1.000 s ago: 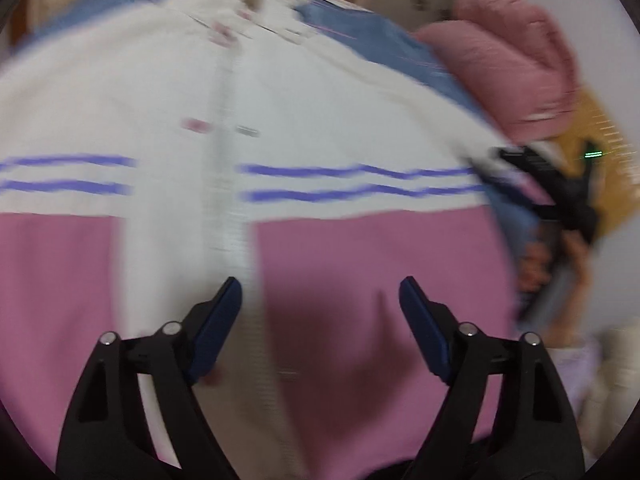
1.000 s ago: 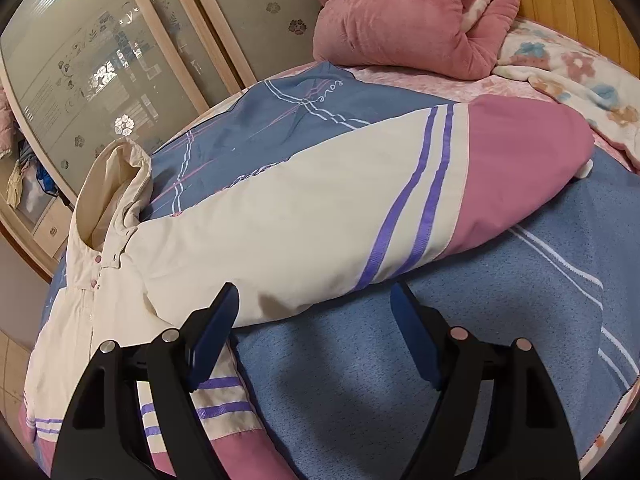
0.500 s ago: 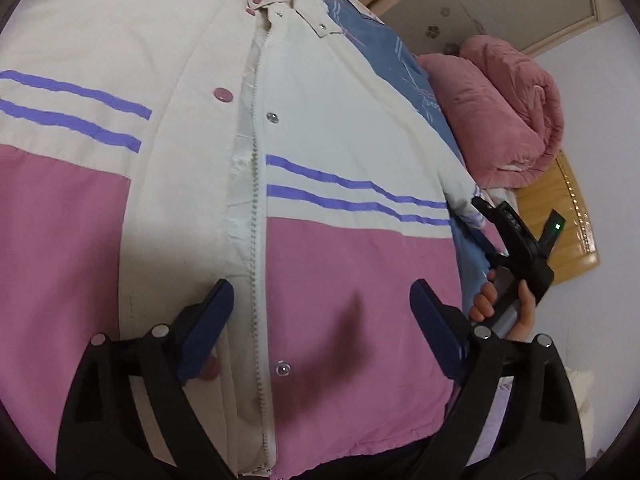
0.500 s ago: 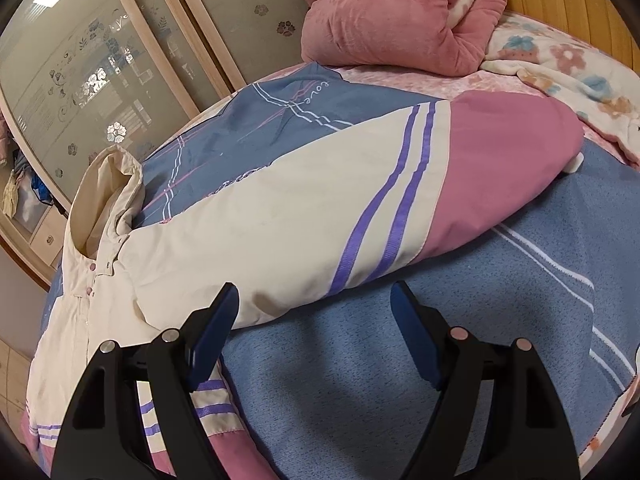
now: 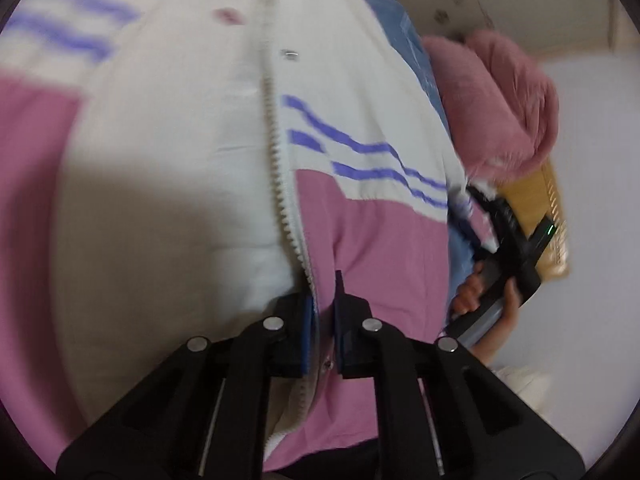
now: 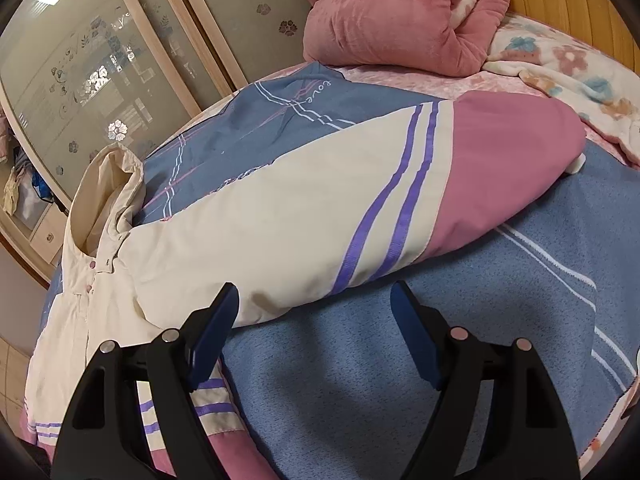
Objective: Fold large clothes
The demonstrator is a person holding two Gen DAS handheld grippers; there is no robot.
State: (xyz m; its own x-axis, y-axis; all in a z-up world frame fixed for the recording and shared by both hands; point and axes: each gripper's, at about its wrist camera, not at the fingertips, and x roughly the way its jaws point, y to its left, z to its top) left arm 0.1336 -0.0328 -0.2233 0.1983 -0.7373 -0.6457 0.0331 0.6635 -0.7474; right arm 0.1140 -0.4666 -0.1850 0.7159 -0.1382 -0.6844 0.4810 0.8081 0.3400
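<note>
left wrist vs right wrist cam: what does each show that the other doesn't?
Left wrist only: the zipper down the jacket front, the left gripper shut on the pink hem beside it, and the hand holding the other gripper. Right wrist only: the sleeve stretched out over the blue bedspread, the collar, the sliding doors, and the right gripper open, holding nothing. Both: the jacket and the pink quilt.

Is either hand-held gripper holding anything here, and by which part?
The left hand-held gripper has just closed on the jacket, pinching its front edge beside the zipper, near the hem. The right hand-held gripper is open and holds nothing.
</note>
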